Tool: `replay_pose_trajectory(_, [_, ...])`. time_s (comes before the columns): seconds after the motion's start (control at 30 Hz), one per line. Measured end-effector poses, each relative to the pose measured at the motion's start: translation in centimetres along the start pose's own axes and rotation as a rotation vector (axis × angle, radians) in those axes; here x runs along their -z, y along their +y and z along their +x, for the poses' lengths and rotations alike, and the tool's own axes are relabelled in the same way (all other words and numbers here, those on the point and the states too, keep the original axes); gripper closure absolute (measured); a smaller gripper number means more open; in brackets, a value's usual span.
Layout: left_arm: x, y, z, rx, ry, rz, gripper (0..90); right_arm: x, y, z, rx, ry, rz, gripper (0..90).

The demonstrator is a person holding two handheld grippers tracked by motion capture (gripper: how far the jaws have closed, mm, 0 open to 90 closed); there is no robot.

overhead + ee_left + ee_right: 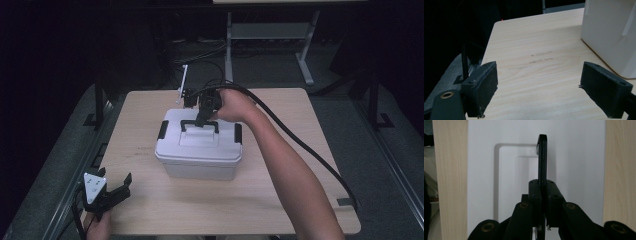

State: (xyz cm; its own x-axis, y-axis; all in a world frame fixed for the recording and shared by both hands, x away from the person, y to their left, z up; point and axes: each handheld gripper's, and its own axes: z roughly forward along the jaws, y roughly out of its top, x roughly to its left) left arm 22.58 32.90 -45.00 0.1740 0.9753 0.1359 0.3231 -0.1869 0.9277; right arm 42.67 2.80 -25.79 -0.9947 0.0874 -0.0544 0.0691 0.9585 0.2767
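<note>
Gripping the black handle (199, 123) on the lid, your right gripper (202, 120) comes down on the white storage box (199, 150) from above. In the right gripper view the two jaws are clenched on the handle (542, 157), which stands up on its edge between the pads and runs away toward 12 o'clock over the white lid (574, 157). Your right hand (235, 105) is around the gripper body at about 1 o'clock from the box centre, and the thick black cable (300, 142) goes from it toward 4 o'clock, over the table edge.

The box stands near the middle of the light wooden table (300, 200), a little toward the far side. Its lid is on, with a black latch (163, 129) at the 9 o'clock end and another latch (238, 133) at the 3 o'clock end.

Your left gripper (120, 190) is well apart from the box, at about 7 o'clock from it, at the near left corner of the table. Its jaws are released and stand wide, with nothing between them. In the left gripper view you see bare table (536, 75) between the two pads (486, 85), and the white wall of the box (609, 35) at about 2 o'clock.
</note>
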Motion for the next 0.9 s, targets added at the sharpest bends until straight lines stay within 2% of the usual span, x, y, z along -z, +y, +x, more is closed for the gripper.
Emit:
replay_pose_trajectory(0.3, [0.2, -0.04, 0.17, 0.004, 0.003, -0.003, 13.5, -0.55, -0.12, 0.07, -0.003, 0.004, 0.011, 84.1])
replay_pose_trajectory(0.7, [0.07, -0.06, 0.07, 0.001, 0.001, -0.001, 13.5, -0.58, -0.21, 0.02, -0.001, -0.006, -0.008, 84.2])
replay_pose_trajectory(0.9, [0.08, -0.06, 0.09, 0.002, -0.002, -0.001, 13.6, -0.84, 0.01, -0.06, -0.007, 0.005, -0.004, 84.2])
